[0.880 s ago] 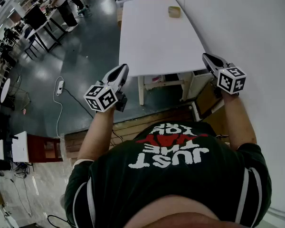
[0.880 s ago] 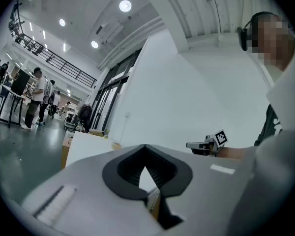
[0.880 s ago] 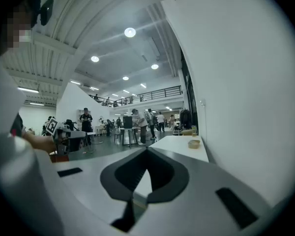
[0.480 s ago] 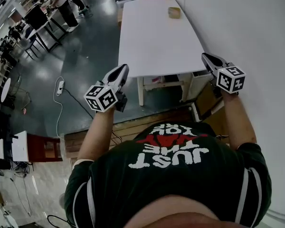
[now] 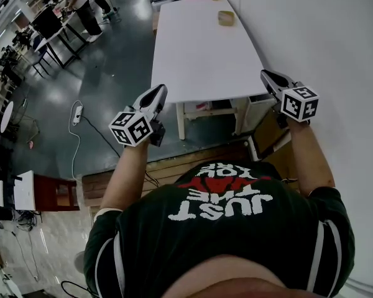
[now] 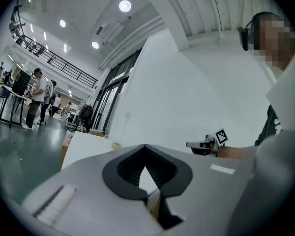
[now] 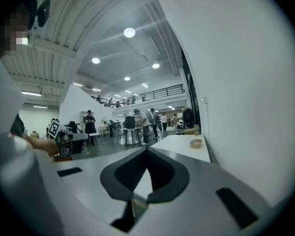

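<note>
You hold the left tool [image 5: 157,91] and the right tool [image 5: 265,75] out in front of you, level with each other and well apart. In each gripper view the jaws are clenched, tips meeting, with nothing between them, so both tools are empty. Just ahead of both tips lies the near edge of a long white table [image 5: 199,58], with the left tool at its near left corner and the right tool at its near right corner, neither touching it. The table runs away from the tools along a white wall [image 5: 323,30] that stands close beside the right tool. Its top looks smooth, hard and stiff, probably too heavy and slippery for one tool, and the overhanging near edge looks the likeliest place to grip. Far ahead of the right tool, near the table's far end, sits a small tan round bowl [image 5: 225,17]. It looks light and rigid, best pinched across its rim. Beyond the left tool a grey floor [image 5: 112,73] stretches toward people at other desks.
</note>
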Demonstrator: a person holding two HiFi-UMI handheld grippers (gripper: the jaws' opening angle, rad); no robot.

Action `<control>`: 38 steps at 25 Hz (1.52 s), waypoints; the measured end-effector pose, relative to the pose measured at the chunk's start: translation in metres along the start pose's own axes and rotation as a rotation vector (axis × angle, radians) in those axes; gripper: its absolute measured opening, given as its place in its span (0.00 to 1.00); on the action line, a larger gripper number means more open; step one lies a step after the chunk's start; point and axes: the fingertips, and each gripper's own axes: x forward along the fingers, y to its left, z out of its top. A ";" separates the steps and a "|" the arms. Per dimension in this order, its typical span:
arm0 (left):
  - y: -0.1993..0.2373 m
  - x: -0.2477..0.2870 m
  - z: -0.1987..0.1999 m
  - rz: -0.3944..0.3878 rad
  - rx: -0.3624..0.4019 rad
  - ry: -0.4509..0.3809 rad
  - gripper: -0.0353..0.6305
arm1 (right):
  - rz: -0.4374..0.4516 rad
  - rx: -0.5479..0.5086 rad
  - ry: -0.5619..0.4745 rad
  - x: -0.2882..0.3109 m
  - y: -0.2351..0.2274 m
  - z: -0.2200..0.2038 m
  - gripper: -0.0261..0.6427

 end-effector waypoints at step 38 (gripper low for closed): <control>0.193 0.116 0.014 -0.005 -0.121 0.057 0.05 | 0.039 0.022 0.048 0.228 -0.072 0.031 0.05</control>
